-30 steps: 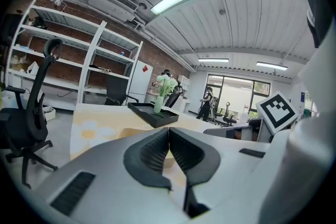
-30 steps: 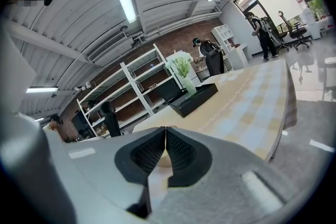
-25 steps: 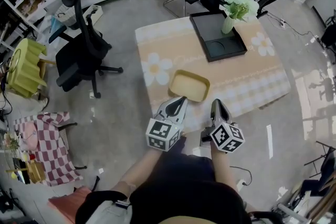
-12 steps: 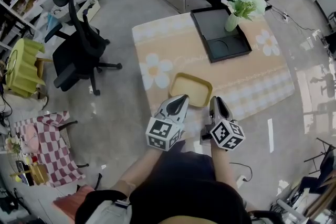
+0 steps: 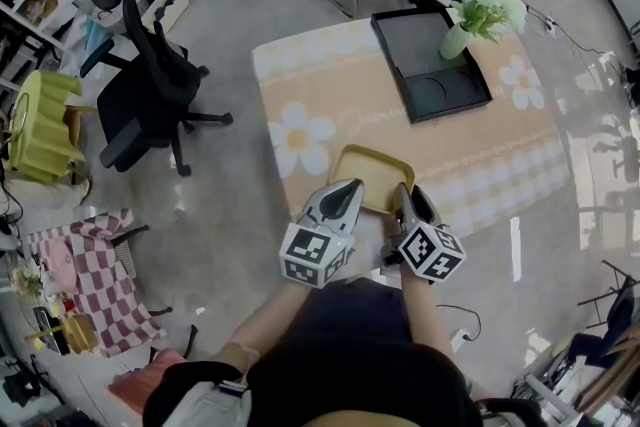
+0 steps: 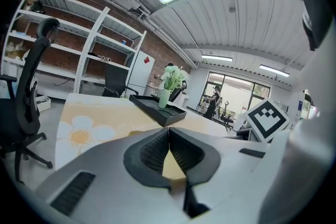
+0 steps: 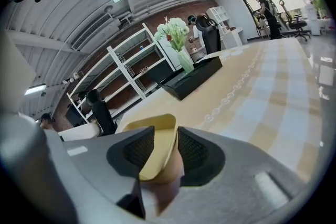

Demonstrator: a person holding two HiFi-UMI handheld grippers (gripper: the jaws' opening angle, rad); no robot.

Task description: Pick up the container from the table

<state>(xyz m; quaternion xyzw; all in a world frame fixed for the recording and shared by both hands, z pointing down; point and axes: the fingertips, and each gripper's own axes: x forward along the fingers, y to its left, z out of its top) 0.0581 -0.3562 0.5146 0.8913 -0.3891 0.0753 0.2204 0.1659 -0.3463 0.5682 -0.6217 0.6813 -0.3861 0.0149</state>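
Note:
A shallow yellow container (image 5: pixel 365 175) lies near the front edge of the table (image 5: pixel 330 85), which has a flowered orange cloth. My left gripper (image 5: pixel 350 186) hovers at the container's near left rim, its jaws shut with nothing between them (image 6: pixel 168 131); a bit of yellow container (image 6: pixel 170 168) shows behind them. My right gripper (image 5: pixel 403 192) is at the near right rim. Its jaws (image 7: pixel 165 131) have just been opening, and the container's rim (image 7: pixel 157 152) stands in the gap between the pads without being pinched.
A black tray (image 5: pixel 430 65) and a vase of white-green flowers (image 5: pixel 480 10) stand at the table's far right. A black office chair (image 5: pixel 140 95) is on the floor to the left, and more chairs stand beyond the table.
Both grippers have moved forward and down to the container's near rim. The container now lies right at their tips rather than ahead of them.

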